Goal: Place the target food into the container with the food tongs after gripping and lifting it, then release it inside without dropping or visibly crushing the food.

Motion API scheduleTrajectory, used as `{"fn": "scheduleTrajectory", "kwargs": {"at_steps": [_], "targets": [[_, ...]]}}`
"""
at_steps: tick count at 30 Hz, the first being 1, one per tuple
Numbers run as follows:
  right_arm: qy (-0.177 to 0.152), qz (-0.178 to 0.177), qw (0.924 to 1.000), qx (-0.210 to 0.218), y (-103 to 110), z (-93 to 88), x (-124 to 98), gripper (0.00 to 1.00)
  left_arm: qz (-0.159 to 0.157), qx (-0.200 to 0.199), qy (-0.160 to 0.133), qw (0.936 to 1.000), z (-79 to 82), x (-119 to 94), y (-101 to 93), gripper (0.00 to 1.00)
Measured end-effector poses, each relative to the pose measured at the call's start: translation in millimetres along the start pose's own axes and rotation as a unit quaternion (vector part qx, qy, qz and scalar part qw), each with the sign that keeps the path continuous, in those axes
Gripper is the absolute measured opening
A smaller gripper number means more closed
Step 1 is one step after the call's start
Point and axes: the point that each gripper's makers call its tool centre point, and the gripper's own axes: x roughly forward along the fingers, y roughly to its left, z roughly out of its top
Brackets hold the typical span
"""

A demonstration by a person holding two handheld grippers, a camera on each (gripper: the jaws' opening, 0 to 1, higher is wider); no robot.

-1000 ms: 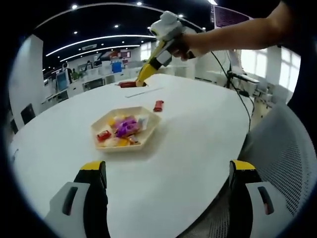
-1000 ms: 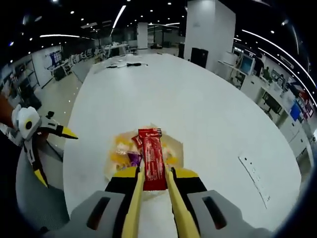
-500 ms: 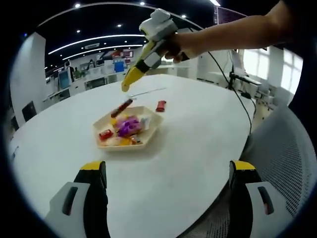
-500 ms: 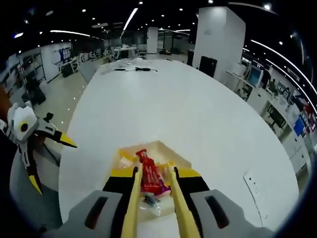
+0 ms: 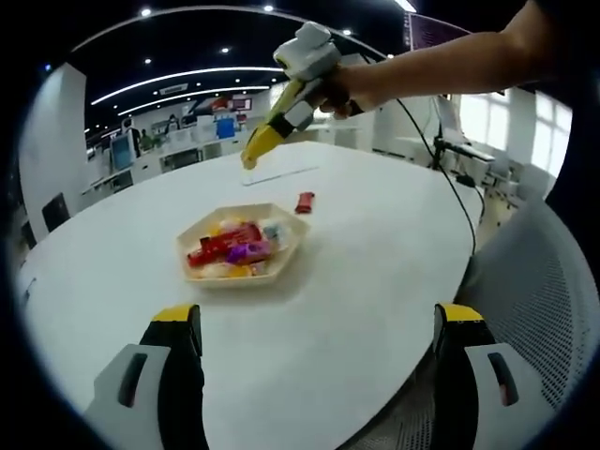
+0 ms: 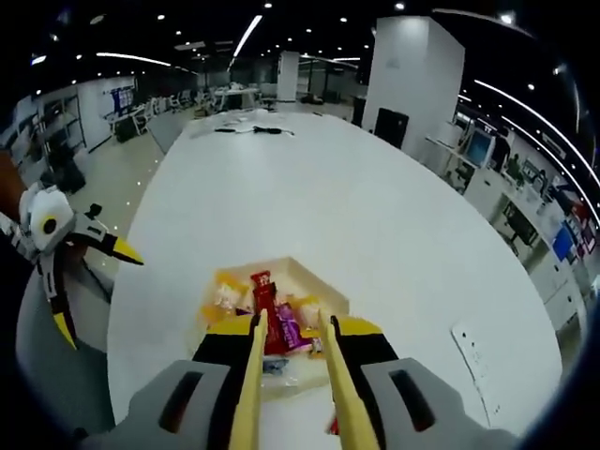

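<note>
Tongs [image 6: 289,352] on my right gripper [image 5: 249,156] hang parted above the tray [image 5: 281,260], red bar [image 5: 224,244] released inside; left gripper [image 5: 314,361] waits, jaws wide.

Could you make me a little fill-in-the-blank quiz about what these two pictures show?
1. The long red snack packet lies in the ___ tray.
2. A smaller red packet lies outside the tray, on the ___ table.
3. The right gripper is in the air above the table, holding ___.
4. The left gripper has its jaws wide ___.

Missing words: hexagonal; white; nothing; open
</note>
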Motion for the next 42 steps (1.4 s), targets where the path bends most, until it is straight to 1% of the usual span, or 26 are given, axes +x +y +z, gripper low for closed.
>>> {"fn": "scheduleTrajectory", "kwargs": {"at_steps": [2,4,7,10,15,17,19,22,24,26,28,30,32,33,35,39,42], "targets": [[0.007,-0.013,0.9998,-0.014,-9,-4.5,-8,0.30,-0.001,0.000,-0.002,1.0000,1.0,0,-0.5,0.99],[0.003,-0.010,0.9999,-0.005,-14,-7.0,-16,0.30,-0.002,0.000,-0.003,1.0000,1.5,0,-0.9,0.99],[0.003,-0.018,0.9998,-0.008,-19,-13.2,-27,0.30,-0.002,-0.001,-0.003,1.0000,1.0,0,-0.4,0.99],[0.009,-0.021,0.9997,-0.007,-23,-24.4,-36,0.30,-0.002,-0.002,-0.004,1.0000,1.4,0,-0.5,0.99],[0.020,-0.030,0.9993,0.002,-34,-50.5,-49,0.30,0.000,-0.006,-0.006,1.0000,2.1,-1,0.9,0.99],[0.016,-0.031,0.9994,-0.007,-35,-56.0,-56,0.30,-0.003,0.004,-0.001,1.0000,0.5,0,-2.1,0.99],[0.019,-0.034,0.9993,-0.001,-39,-61.8,-60,0.30,-0.007,0.006,0.002,1.0000,-0.2,0,-4.3,0.99],[0.016,-0.035,0.9992,0.003,-40,-66.7,-68,0.30,-0.007,0.002,-0.005,1.0000,2.8,0,-3.9,0.99],[0.019,-0.026,0.9995,0.006,-38,-71.9,-71,0.31,-0.005,-0.005,-0.008,0.9999,3.4,-1,-1.8,0.99],[0.023,-0.027,0.9994,0.003,-39,-77.0,-72,0.31,-0.001,-0.005,-0.012,0.9999,5.2,-2,-0.7,0.99],[0.021,-0.025,0.9994,0.006,-40,-79.7,-74,0.31,0.000,-0.004,-0.008,1.0000,3.8,-2,-0.6,0.99],[0.016,-0.026,0.9995,0.007,-40,-81.7,-76,0.31,-0.002,-0.006,-0.011,0.9999,4.5,-2,-1.5,0.99],[0.021,-0.023,0.9995,0.002,-40,-87.6,-75,0.31,-0.001,-0.004,-0.008,1.0000,3.8,-2,-1.1,0.99],[0.023,-0.023,0.9995,0.001,-41,-90.8,-75,0.30,-0.002,-0.004,-0.010,0.9999,4.6,-2,-1.7,0.99],[0.018,-0.019,0.9997,0.003,-41,-91.4,-77,0.28,-0.003,-0.003,-0.008,1.0000,4.0,-1,-2.0,0.99],[0.009,-0.027,0.9995,0.008,-52,-94.3,-78,0.27,-0.002,-0.002,-0.013,0.9999,6.3,-2,-1.6,0.99],[0.019,-0.034,0.9991,0.018,-59,-107.2,-73,0.24,-0.002,-0.004,-0.016,0.9999,7.5,-2,-1.0,0.99]]}}
